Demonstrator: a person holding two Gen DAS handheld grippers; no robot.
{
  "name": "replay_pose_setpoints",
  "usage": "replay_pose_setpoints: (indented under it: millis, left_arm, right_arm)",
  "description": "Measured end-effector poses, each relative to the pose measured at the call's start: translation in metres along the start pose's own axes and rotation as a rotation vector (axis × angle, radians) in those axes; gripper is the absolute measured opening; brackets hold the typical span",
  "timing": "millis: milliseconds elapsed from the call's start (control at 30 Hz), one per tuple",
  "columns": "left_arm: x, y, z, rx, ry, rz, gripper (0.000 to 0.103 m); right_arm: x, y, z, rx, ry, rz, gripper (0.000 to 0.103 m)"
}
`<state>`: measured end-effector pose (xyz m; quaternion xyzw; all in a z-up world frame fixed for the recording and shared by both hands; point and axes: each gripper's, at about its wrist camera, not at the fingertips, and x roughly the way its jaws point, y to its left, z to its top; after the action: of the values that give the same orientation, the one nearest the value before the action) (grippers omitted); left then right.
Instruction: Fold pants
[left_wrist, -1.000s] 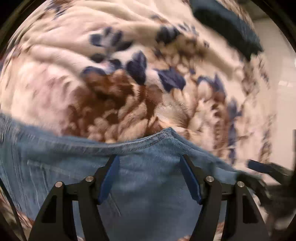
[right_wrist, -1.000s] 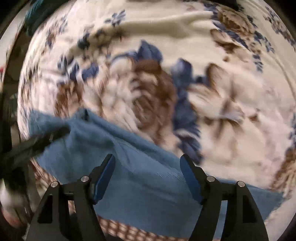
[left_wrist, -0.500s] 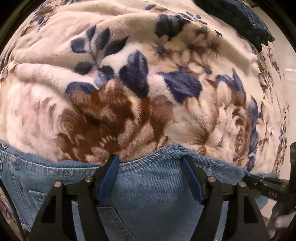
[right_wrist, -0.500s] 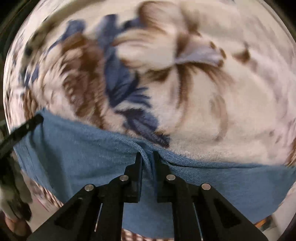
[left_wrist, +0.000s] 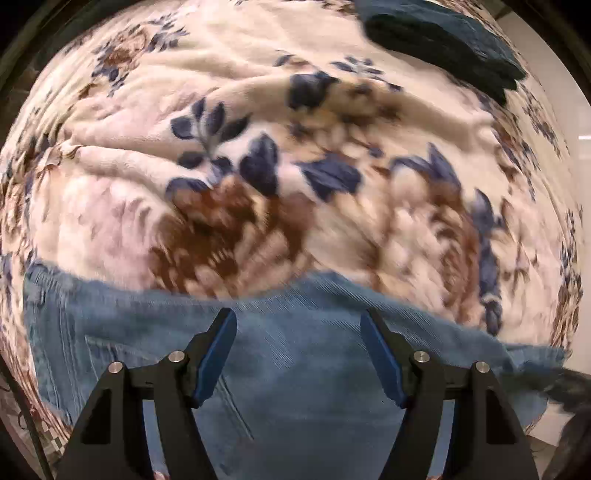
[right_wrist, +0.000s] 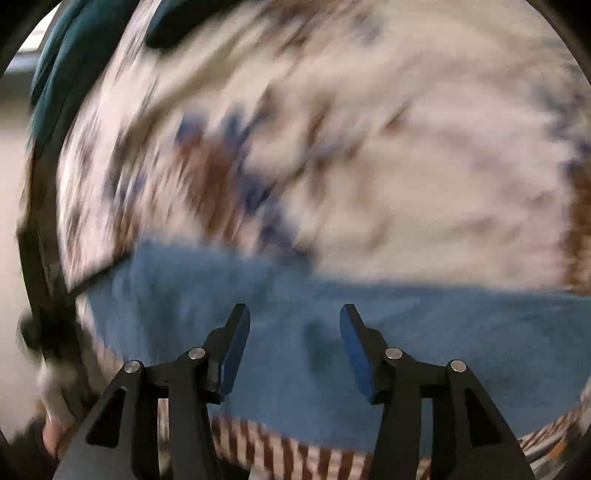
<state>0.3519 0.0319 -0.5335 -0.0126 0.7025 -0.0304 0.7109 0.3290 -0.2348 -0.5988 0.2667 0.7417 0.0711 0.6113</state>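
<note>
Blue denim pants (left_wrist: 295, 369) lie flat on a floral blanket (left_wrist: 258, 147), filling the lower part of the left wrist view; a back pocket seam shows at lower left. My left gripper (left_wrist: 298, 317) is open just above the denim near its upper edge. The pants also show in the right wrist view (right_wrist: 369, 350), which is heavily blurred. My right gripper (right_wrist: 294, 314) is open over the denim and holds nothing.
A dark teal folded cloth (left_wrist: 443, 37) lies at the far right of the blanket and shows at upper left in the right wrist view (right_wrist: 55, 74). A checkered brown-and-white fabric (right_wrist: 295, 454) edges the bed below the pants.
My right gripper, shut on the denim edge half a second ago, has opened and let it go, and it is moving fast. My left gripper stayed open and pulled back a little.
</note>
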Motion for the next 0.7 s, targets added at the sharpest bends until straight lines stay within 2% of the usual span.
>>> replay_pose_setpoints:
  millis: [33,100,133,167,233,300,333,367,400,433,500,567,600,667,700]
  left_arm:
    - [0.001,-0.006,-0.005,-0.004,-0.004,0.017,0.068]
    - [0.008,-0.015,-0.014,-0.019,0.009,0.047,0.068]
    - [0.011,-0.019,-0.019,-0.035,0.017,0.060,0.068]
    - [0.011,-0.021,-0.022,-0.047,0.019,0.067,0.068]
    - [0.006,-0.027,-0.031,-0.073,0.009,0.072,0.068]
    - [-0.004,-0.038,-0.042,-0.083,-0.008,0.071,0.068]
    - [-0.010,-0.045,-0.050,-0.090,-0.017,0.055,0.068]
    - [-0.014,-0.056,-0.061,-0.091,-0.025,0.046,0.068]
    - [-0.018,-0.063,-0.068,-0.089,-0.031,0.036,0.068]
    - [-0.021,-0.073,-0.078,-0.087,-0.037,0.021,0.068]
    - [-0.025,-0.096,-0.098,-0.076,-0.056,0.006,0.069]
    - [-0.021,-0.123,-0.114,-0.048,-0.072,-0.001,0.070]
    - [-0.015,-0.135,-0.122,-0.030,-0.066,-0.003,0.070]
    - [-0.003,-0.158,-0.136,0.004,-0.047,-0.007,0.074]
    - [0.006,-0.170,-0.141,0.028,-0.041,-0.017,0.077]
  right_arm:
    - [0.013,-0.004,-0.002,-0.010,0.037,0.002,0.051]
    - [0.030,-0.018,-0.001,0.022,0.010,-0.108,0.010]
    - [0.029,-0.040,0.006,0.084,-0.015,-0.127,0.003]
    - [0.022,-0.063,0.010,0.174,-0.050,-0.101,0.000]
    - [0.003,-0.085,0.010,0.215,-0.108,-0.071,0.000]
    - [-0.027,-0.093,0.000,0.172,-0.157,-0.106,0.008]
    - [-0.047,-0.104,-0.010,0.167,-0.179,-0.056,0.020]
    - [-0.068,-0.117,-0.022,0.175,-0.205,-0.011,0.044]
    - [-0.091,-0.135,-0.036,0.197,-0.251,0.012,0.057]
    - [-0.117,-0.159,-0.056,0.234,-0.319,0.001,0.078]
    - [-0.156,-0.208,-0.097,0.329,-0.425,-0.067,0.082]
    - [-0.177,-0.260,-0.141,0.458,-0.444,-0.185,0.082]
    - [-0.179,-0.286,-0.159,0.517,-0.434,-0.213,0.082]
    - [-0.163,-0.331,-0.188,0.612,-0.384,-0.148,0.082]
    - [-0.148,-0.351,-0.201,0.667,-0.361,-0.065,0.082]
